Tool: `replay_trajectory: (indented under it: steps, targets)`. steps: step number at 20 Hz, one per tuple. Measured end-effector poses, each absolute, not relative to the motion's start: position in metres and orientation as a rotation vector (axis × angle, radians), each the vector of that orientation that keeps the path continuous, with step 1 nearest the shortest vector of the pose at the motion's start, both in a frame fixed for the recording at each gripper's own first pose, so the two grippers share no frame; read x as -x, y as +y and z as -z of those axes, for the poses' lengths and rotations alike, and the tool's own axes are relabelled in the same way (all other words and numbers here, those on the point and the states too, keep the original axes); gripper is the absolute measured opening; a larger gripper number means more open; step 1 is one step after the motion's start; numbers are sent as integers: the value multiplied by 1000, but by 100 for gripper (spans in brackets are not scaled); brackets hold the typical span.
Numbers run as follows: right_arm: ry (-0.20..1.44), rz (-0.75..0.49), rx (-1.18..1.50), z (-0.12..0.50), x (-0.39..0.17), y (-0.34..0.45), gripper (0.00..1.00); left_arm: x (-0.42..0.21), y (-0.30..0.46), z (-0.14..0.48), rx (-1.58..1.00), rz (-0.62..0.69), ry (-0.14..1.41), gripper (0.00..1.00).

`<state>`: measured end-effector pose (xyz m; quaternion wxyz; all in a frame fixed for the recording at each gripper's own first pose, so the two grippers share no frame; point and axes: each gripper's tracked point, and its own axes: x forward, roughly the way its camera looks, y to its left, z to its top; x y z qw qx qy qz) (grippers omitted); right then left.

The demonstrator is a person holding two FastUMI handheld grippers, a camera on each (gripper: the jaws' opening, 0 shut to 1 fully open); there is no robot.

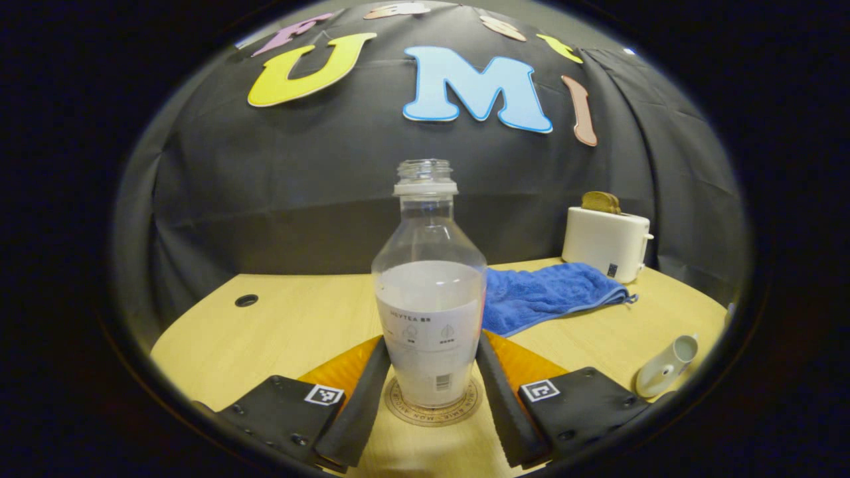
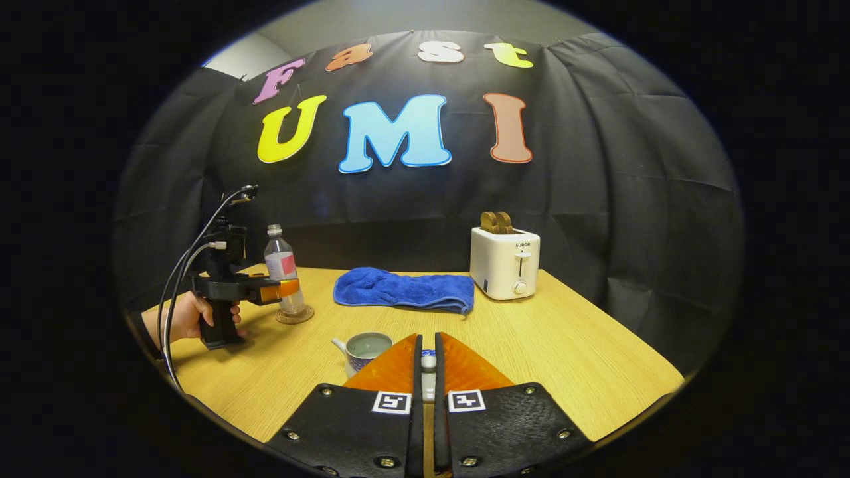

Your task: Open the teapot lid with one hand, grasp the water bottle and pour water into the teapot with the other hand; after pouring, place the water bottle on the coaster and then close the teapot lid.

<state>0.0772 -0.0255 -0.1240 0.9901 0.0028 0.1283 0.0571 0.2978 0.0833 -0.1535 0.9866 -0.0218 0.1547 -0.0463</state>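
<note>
A light wooden counter [image 2: 564,345] is seen, with a round cable hole [image 1: 246,300] near its far left corner. A blue towel [image 2: 404,289] is laid at the back, and a white toaster [image 2: 505,263] is placed just beside it. A round coaster [image 1: 433,406] is set on the counter, and the water bottle [image 1: 430,312] stands upright on it. An open teapot [image 2: 366,348] is placed nearer the front.

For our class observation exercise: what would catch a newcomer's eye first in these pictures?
The bottle, uncapped and partly full, stands on a coaster between the left hand-held gripper's fingers. Behind it lie a blue towel and a toaster. The open teapot sits before the right hand-held gripper.
</note>
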Motion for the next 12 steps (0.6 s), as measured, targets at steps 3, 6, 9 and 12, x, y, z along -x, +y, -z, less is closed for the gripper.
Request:
replay_trajectory:
  steps: [3, 6, 9, 12]
  targets:
    - [257, -116, -1, 125, -77, -24, 6, -297, 83, 156, 51, 91, 319, 87]
    - [247, -111, 21, 123, -76, -25, 6, -296, 82, 161, 62, 88, 333, 90]
    - [248, -110, 22, 125, -76, -26, 6, -295, 80, 160, 65, 87, 333, 91]
    - [250, -107, 13, 125, -75, -27, 6, -294, 79, 159, 62, 87, 337, 92]
